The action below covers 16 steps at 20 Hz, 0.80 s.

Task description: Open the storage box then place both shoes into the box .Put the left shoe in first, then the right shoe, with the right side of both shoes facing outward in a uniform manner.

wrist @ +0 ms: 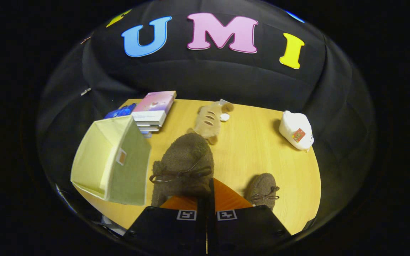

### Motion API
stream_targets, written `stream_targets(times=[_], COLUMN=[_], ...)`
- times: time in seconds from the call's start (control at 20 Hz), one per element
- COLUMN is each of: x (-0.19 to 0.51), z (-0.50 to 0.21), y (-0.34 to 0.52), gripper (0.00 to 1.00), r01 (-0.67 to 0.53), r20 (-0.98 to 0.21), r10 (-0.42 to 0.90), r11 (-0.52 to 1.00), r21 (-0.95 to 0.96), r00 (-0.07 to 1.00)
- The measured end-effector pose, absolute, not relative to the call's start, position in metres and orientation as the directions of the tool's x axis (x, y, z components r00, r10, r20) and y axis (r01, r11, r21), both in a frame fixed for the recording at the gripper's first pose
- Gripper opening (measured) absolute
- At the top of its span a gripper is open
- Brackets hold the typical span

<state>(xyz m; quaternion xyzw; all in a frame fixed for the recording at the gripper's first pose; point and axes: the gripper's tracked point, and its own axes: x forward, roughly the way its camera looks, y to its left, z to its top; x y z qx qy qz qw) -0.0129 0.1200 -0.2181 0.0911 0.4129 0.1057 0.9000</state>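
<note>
Here the jaws (206,199) grip a brown shoe (185,165).

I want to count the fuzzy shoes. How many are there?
2. One fuzzy brown bow-laced shoe is gripped between the gripper fingers beside the open pale-green fabric box; the other sits on the wooden table beside them.

Held shoe's (183,167) heel hidden behind the jaws.

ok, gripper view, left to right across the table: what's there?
storage box → stack of books → shoe held between the fingers of the gripper → second shoe → white plush toy
</note>
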Motion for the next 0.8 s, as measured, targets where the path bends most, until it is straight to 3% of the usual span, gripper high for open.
stream_targets(times=[0.4, 0.8], x=[0.014, 0.02], z=[-0.133, -0.172], y=[0.256, 0.38], gripper=[0.06, 0.06], r01=[-0.232, -0.282], r20=[-0.665, -0.705], r10=[0.441, 0.463], r11=[0.894, 0.887], r21=[0.383, 0.366], r00=[0.603, 0.537])
